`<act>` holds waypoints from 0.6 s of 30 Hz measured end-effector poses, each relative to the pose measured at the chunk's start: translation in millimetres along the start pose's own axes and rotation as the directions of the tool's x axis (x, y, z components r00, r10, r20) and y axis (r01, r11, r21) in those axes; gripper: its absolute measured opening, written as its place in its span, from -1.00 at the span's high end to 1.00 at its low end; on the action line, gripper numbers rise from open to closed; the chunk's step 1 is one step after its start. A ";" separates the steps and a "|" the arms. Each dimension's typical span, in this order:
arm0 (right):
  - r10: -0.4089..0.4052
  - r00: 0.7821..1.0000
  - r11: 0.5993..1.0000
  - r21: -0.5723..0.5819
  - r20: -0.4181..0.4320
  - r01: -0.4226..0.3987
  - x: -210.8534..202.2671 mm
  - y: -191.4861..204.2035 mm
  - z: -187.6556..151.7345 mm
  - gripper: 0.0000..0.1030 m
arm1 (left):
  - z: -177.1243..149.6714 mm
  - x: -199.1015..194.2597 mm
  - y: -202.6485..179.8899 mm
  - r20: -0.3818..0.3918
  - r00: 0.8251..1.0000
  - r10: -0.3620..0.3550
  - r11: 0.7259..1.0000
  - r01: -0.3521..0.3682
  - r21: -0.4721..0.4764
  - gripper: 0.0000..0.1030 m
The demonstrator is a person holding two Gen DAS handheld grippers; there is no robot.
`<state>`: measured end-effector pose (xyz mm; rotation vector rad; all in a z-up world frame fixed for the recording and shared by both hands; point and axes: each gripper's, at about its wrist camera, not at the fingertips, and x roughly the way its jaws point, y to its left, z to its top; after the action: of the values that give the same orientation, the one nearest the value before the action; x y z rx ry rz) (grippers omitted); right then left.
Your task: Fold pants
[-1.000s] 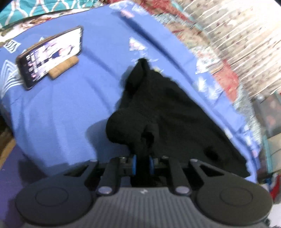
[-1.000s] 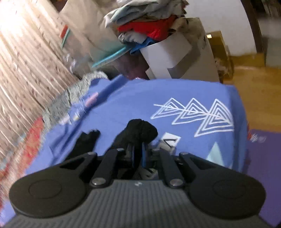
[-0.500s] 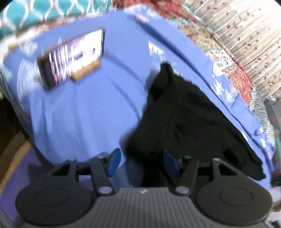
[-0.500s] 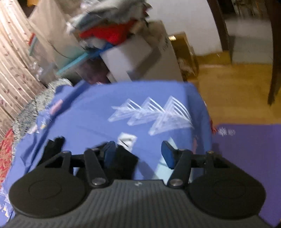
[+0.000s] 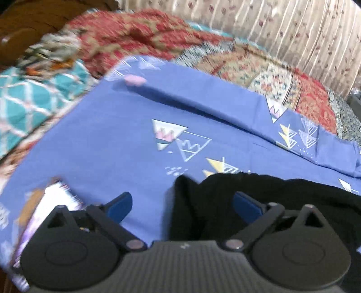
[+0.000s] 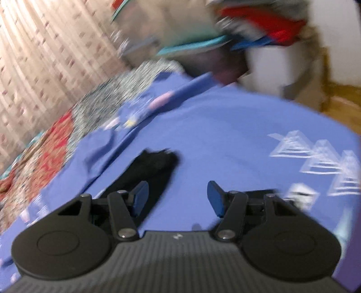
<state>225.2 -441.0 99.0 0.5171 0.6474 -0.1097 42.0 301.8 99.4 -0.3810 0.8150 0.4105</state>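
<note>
Blue sheet (image 5: 117, 139) printed with triangles is spread over a bed, with a striped curtain (image 5: 282, 27) behind and patterned quilts (image 5: 140, 36) along the far edge. Seen from the left tool (image 5: 182, 206), the jaws are opening and stand wide, with nothing pressed by the blue pads (image 5: 118, 206); an edge of the pants (image 5: 225, 202) lies beneath the gap and under the right-hand pad, untouched as far as can be told. The right tool (image 6: 177, 197) is held part-open and empty, bare sheet showing between its pads, while one end of the pants (image 6: 155, 164) lies just beyond its left pad. Both tools are angled down toward the bed, the right one less steeply. A phone (image 5: 49, 202), blurred, rests on the sheet by the left tool's outer side. The pants are judged to be soft, light and limp: they will sag and bunch wherever unsupported, and the dark cloth hides its own creases. A hold is best taken at two spread points on a hem or waistband edge, one per tool, so the layer is lifted flat. A pile of clothes (image 6: 248, 20) is stacked beyond the bed's far corner.
</note>
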 end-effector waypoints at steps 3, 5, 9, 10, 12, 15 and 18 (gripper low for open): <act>0.023 0.998 0.999 -0.030 -0.065 -0.025 39.1 32.3 22.1 -0.18 | 11.4 45.0 -14.1 -0.065 0.998 0.003 1.000 -0.002 0.015 -0.99; 0.024 0.996 0.998 -0.064 -0.088 -0.030 65.9 52.3 36.9 -0.18 | 11.8 67.1 -21.7 -0.093 0.996 0.000 0.999 0.003 0.034 -0.99; -0.022 0.984 0.993 -0.117 -0.174 0.001 138.4 85.4 56.6 -0.18 | 4.7 90.5 -35.3 -0.072 0.997 0.025 0.995 -0.018 0.095 -0.83; -0.046 0.980 0.994 -0.105 -0.195 0.026 157.9 89.1 59.4 -0.18 | 3.2 93.5 -38.3 -0.061 0.997 0.038 0.993 -0.030 0.118 -0.76; -0.098 0.972 0.994 -0.068 -0.213 0.086 191.0 91.1 61.5 -0.18 | 0.0 95.7 -40.4 -0.049 0.997 0.064 0.989 -0.057 0.137 -0.33; -0.167 0.955 0.986 -0.026 -0.244 0.165 235.3 91.0 60.9 -0.19 | 1.6 91.5 -39.9 -0.018 0.996 0.089 0.984 -0.086 0.154 0.47; -0.213 0.944 0.977 -0.029 -0.253 0.213 259.3 92.2 54.3 -0.18 | 4.5 78.0 -36.5 0.020 0.997 0.071 0.988 -0.073 0.138 0.75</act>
<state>485.1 -372.0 18.9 0.4619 0.9551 -0.2498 110.7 288.5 49.0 -0.2196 0.8387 0.4206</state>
